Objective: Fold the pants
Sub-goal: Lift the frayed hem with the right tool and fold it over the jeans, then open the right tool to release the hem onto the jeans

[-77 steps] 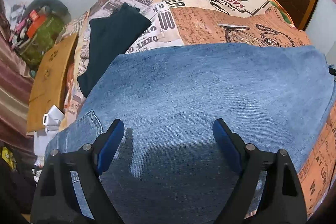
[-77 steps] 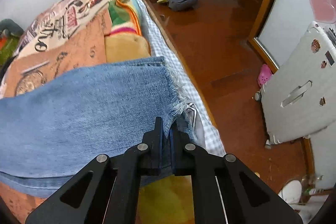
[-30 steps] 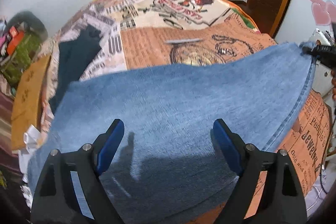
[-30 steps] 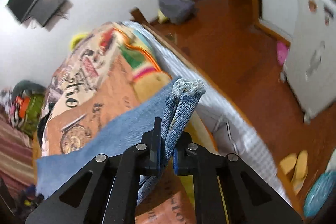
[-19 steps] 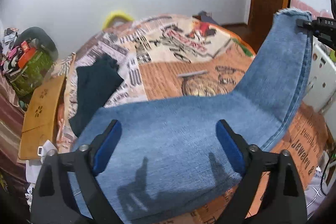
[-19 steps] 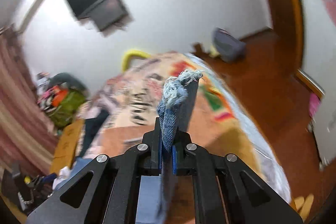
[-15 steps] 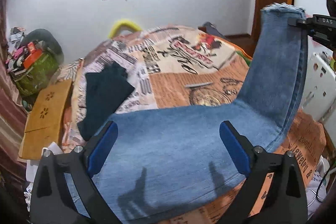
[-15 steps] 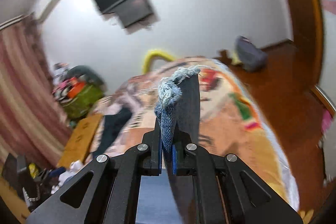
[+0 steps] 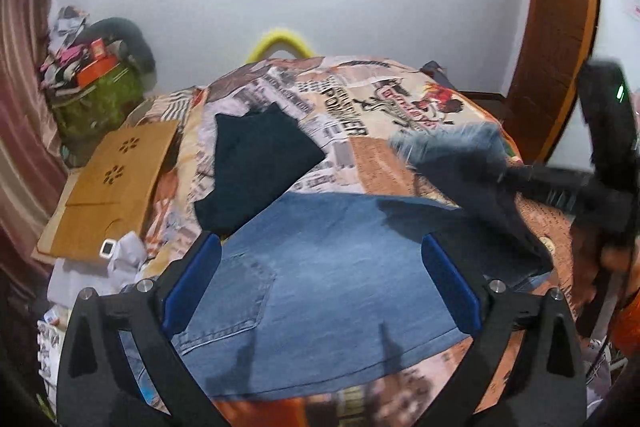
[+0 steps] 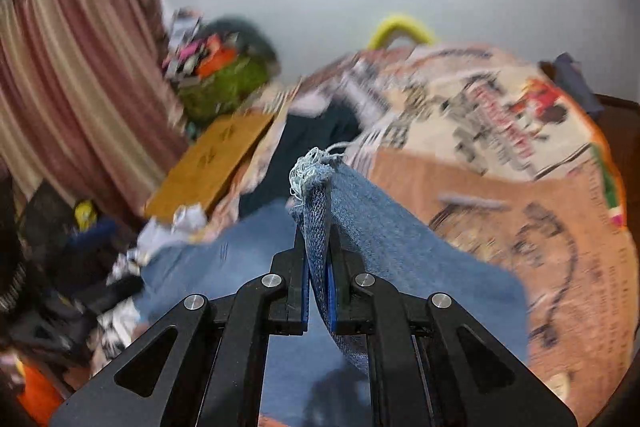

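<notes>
1. Since the earlier frames, the left gripper (image 9: 320, 287) has lifted off the jeans (image 9: 320, 267); its jaws are opening, wide apart, with nothing between them, over the waist end on the bed (image 9: 400, 115).
2. Rightward, the right gripper (image 10: 318, 283), clamped tight on the frayed hem (image 10: 310, 167), has swung the legs back over the waist, so the lengthwise fold looks half made.

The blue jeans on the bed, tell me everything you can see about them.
The blue denim jeans lie across the newspaper-print bedspread, back pocket up at the waist end. The frayed leg hem is lifted and carried over the lying part, pinched in the shut jaws of the right gripper. The left gripper hovers above, jaws opening, nothing between them.
</notes>
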Action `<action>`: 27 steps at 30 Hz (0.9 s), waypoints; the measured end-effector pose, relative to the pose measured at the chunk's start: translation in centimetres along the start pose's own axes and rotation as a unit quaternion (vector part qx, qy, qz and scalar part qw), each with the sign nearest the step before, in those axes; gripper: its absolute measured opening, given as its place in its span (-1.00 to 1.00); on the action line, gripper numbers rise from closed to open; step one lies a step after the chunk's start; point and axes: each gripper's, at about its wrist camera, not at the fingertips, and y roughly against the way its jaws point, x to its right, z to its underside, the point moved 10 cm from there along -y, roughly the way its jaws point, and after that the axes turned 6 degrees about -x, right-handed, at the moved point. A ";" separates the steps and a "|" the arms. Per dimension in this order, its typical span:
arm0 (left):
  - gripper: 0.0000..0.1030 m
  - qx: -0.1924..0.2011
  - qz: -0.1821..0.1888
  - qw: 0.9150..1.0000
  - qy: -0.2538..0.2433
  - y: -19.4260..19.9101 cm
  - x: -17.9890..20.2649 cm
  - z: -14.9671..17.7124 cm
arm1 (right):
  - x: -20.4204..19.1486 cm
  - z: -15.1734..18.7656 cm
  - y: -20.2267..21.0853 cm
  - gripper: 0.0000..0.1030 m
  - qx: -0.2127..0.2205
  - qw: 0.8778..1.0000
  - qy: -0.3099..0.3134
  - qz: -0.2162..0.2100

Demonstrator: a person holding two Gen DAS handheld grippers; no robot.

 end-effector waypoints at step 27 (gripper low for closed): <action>0.97 -0.026 0.057 0.998 -0.010 -3.1 3.7 -3.4 | 2.6 0.2 3.3 -0.06 -0.018 0.998 0.061 0.031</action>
